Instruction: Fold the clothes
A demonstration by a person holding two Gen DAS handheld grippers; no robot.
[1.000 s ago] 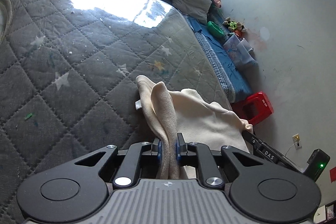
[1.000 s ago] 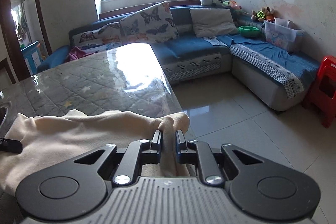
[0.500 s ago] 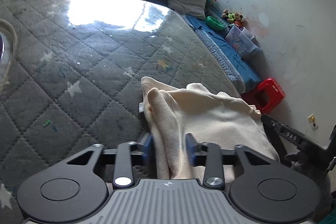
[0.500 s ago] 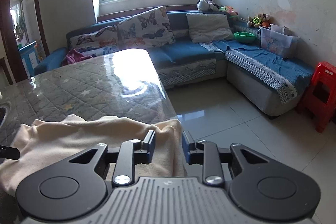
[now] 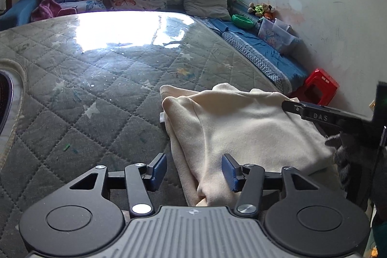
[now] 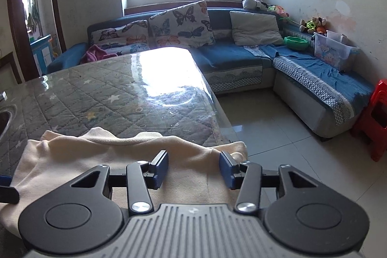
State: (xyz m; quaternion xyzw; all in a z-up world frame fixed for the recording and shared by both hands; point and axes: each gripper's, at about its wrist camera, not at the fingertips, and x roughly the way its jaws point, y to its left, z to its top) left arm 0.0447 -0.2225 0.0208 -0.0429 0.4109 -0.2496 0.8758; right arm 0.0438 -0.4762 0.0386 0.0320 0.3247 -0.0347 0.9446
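Note:
A cream garment (image 5: 241,127) lies folded on the grey quilted table (image 5: 96,88) near its front right corner. My left gripper (image 5: 194,169) is open, its blue pads either side of the garment's near left fold, holding nothing. My right gripper (image 6: 193,169) is open above the garment (image 6: 116,156) at its right edge, by the table's corner. The right gripper also shows in the left wrist view (image 5: 314,113), over the garment's right side.
A blue corner sofa (image 6: 241,59) with butterfly cushions stands behind the table. A red stool (image 6: 377,120) stands on the tiled floor (image 6: 278,137) to the right. A rounded white-rimmed object (image 5: 9,100) lies at the table's left edge.
Both grippers opened and let go of the garment, then drew back a little. The garment dropped flat onto the table.

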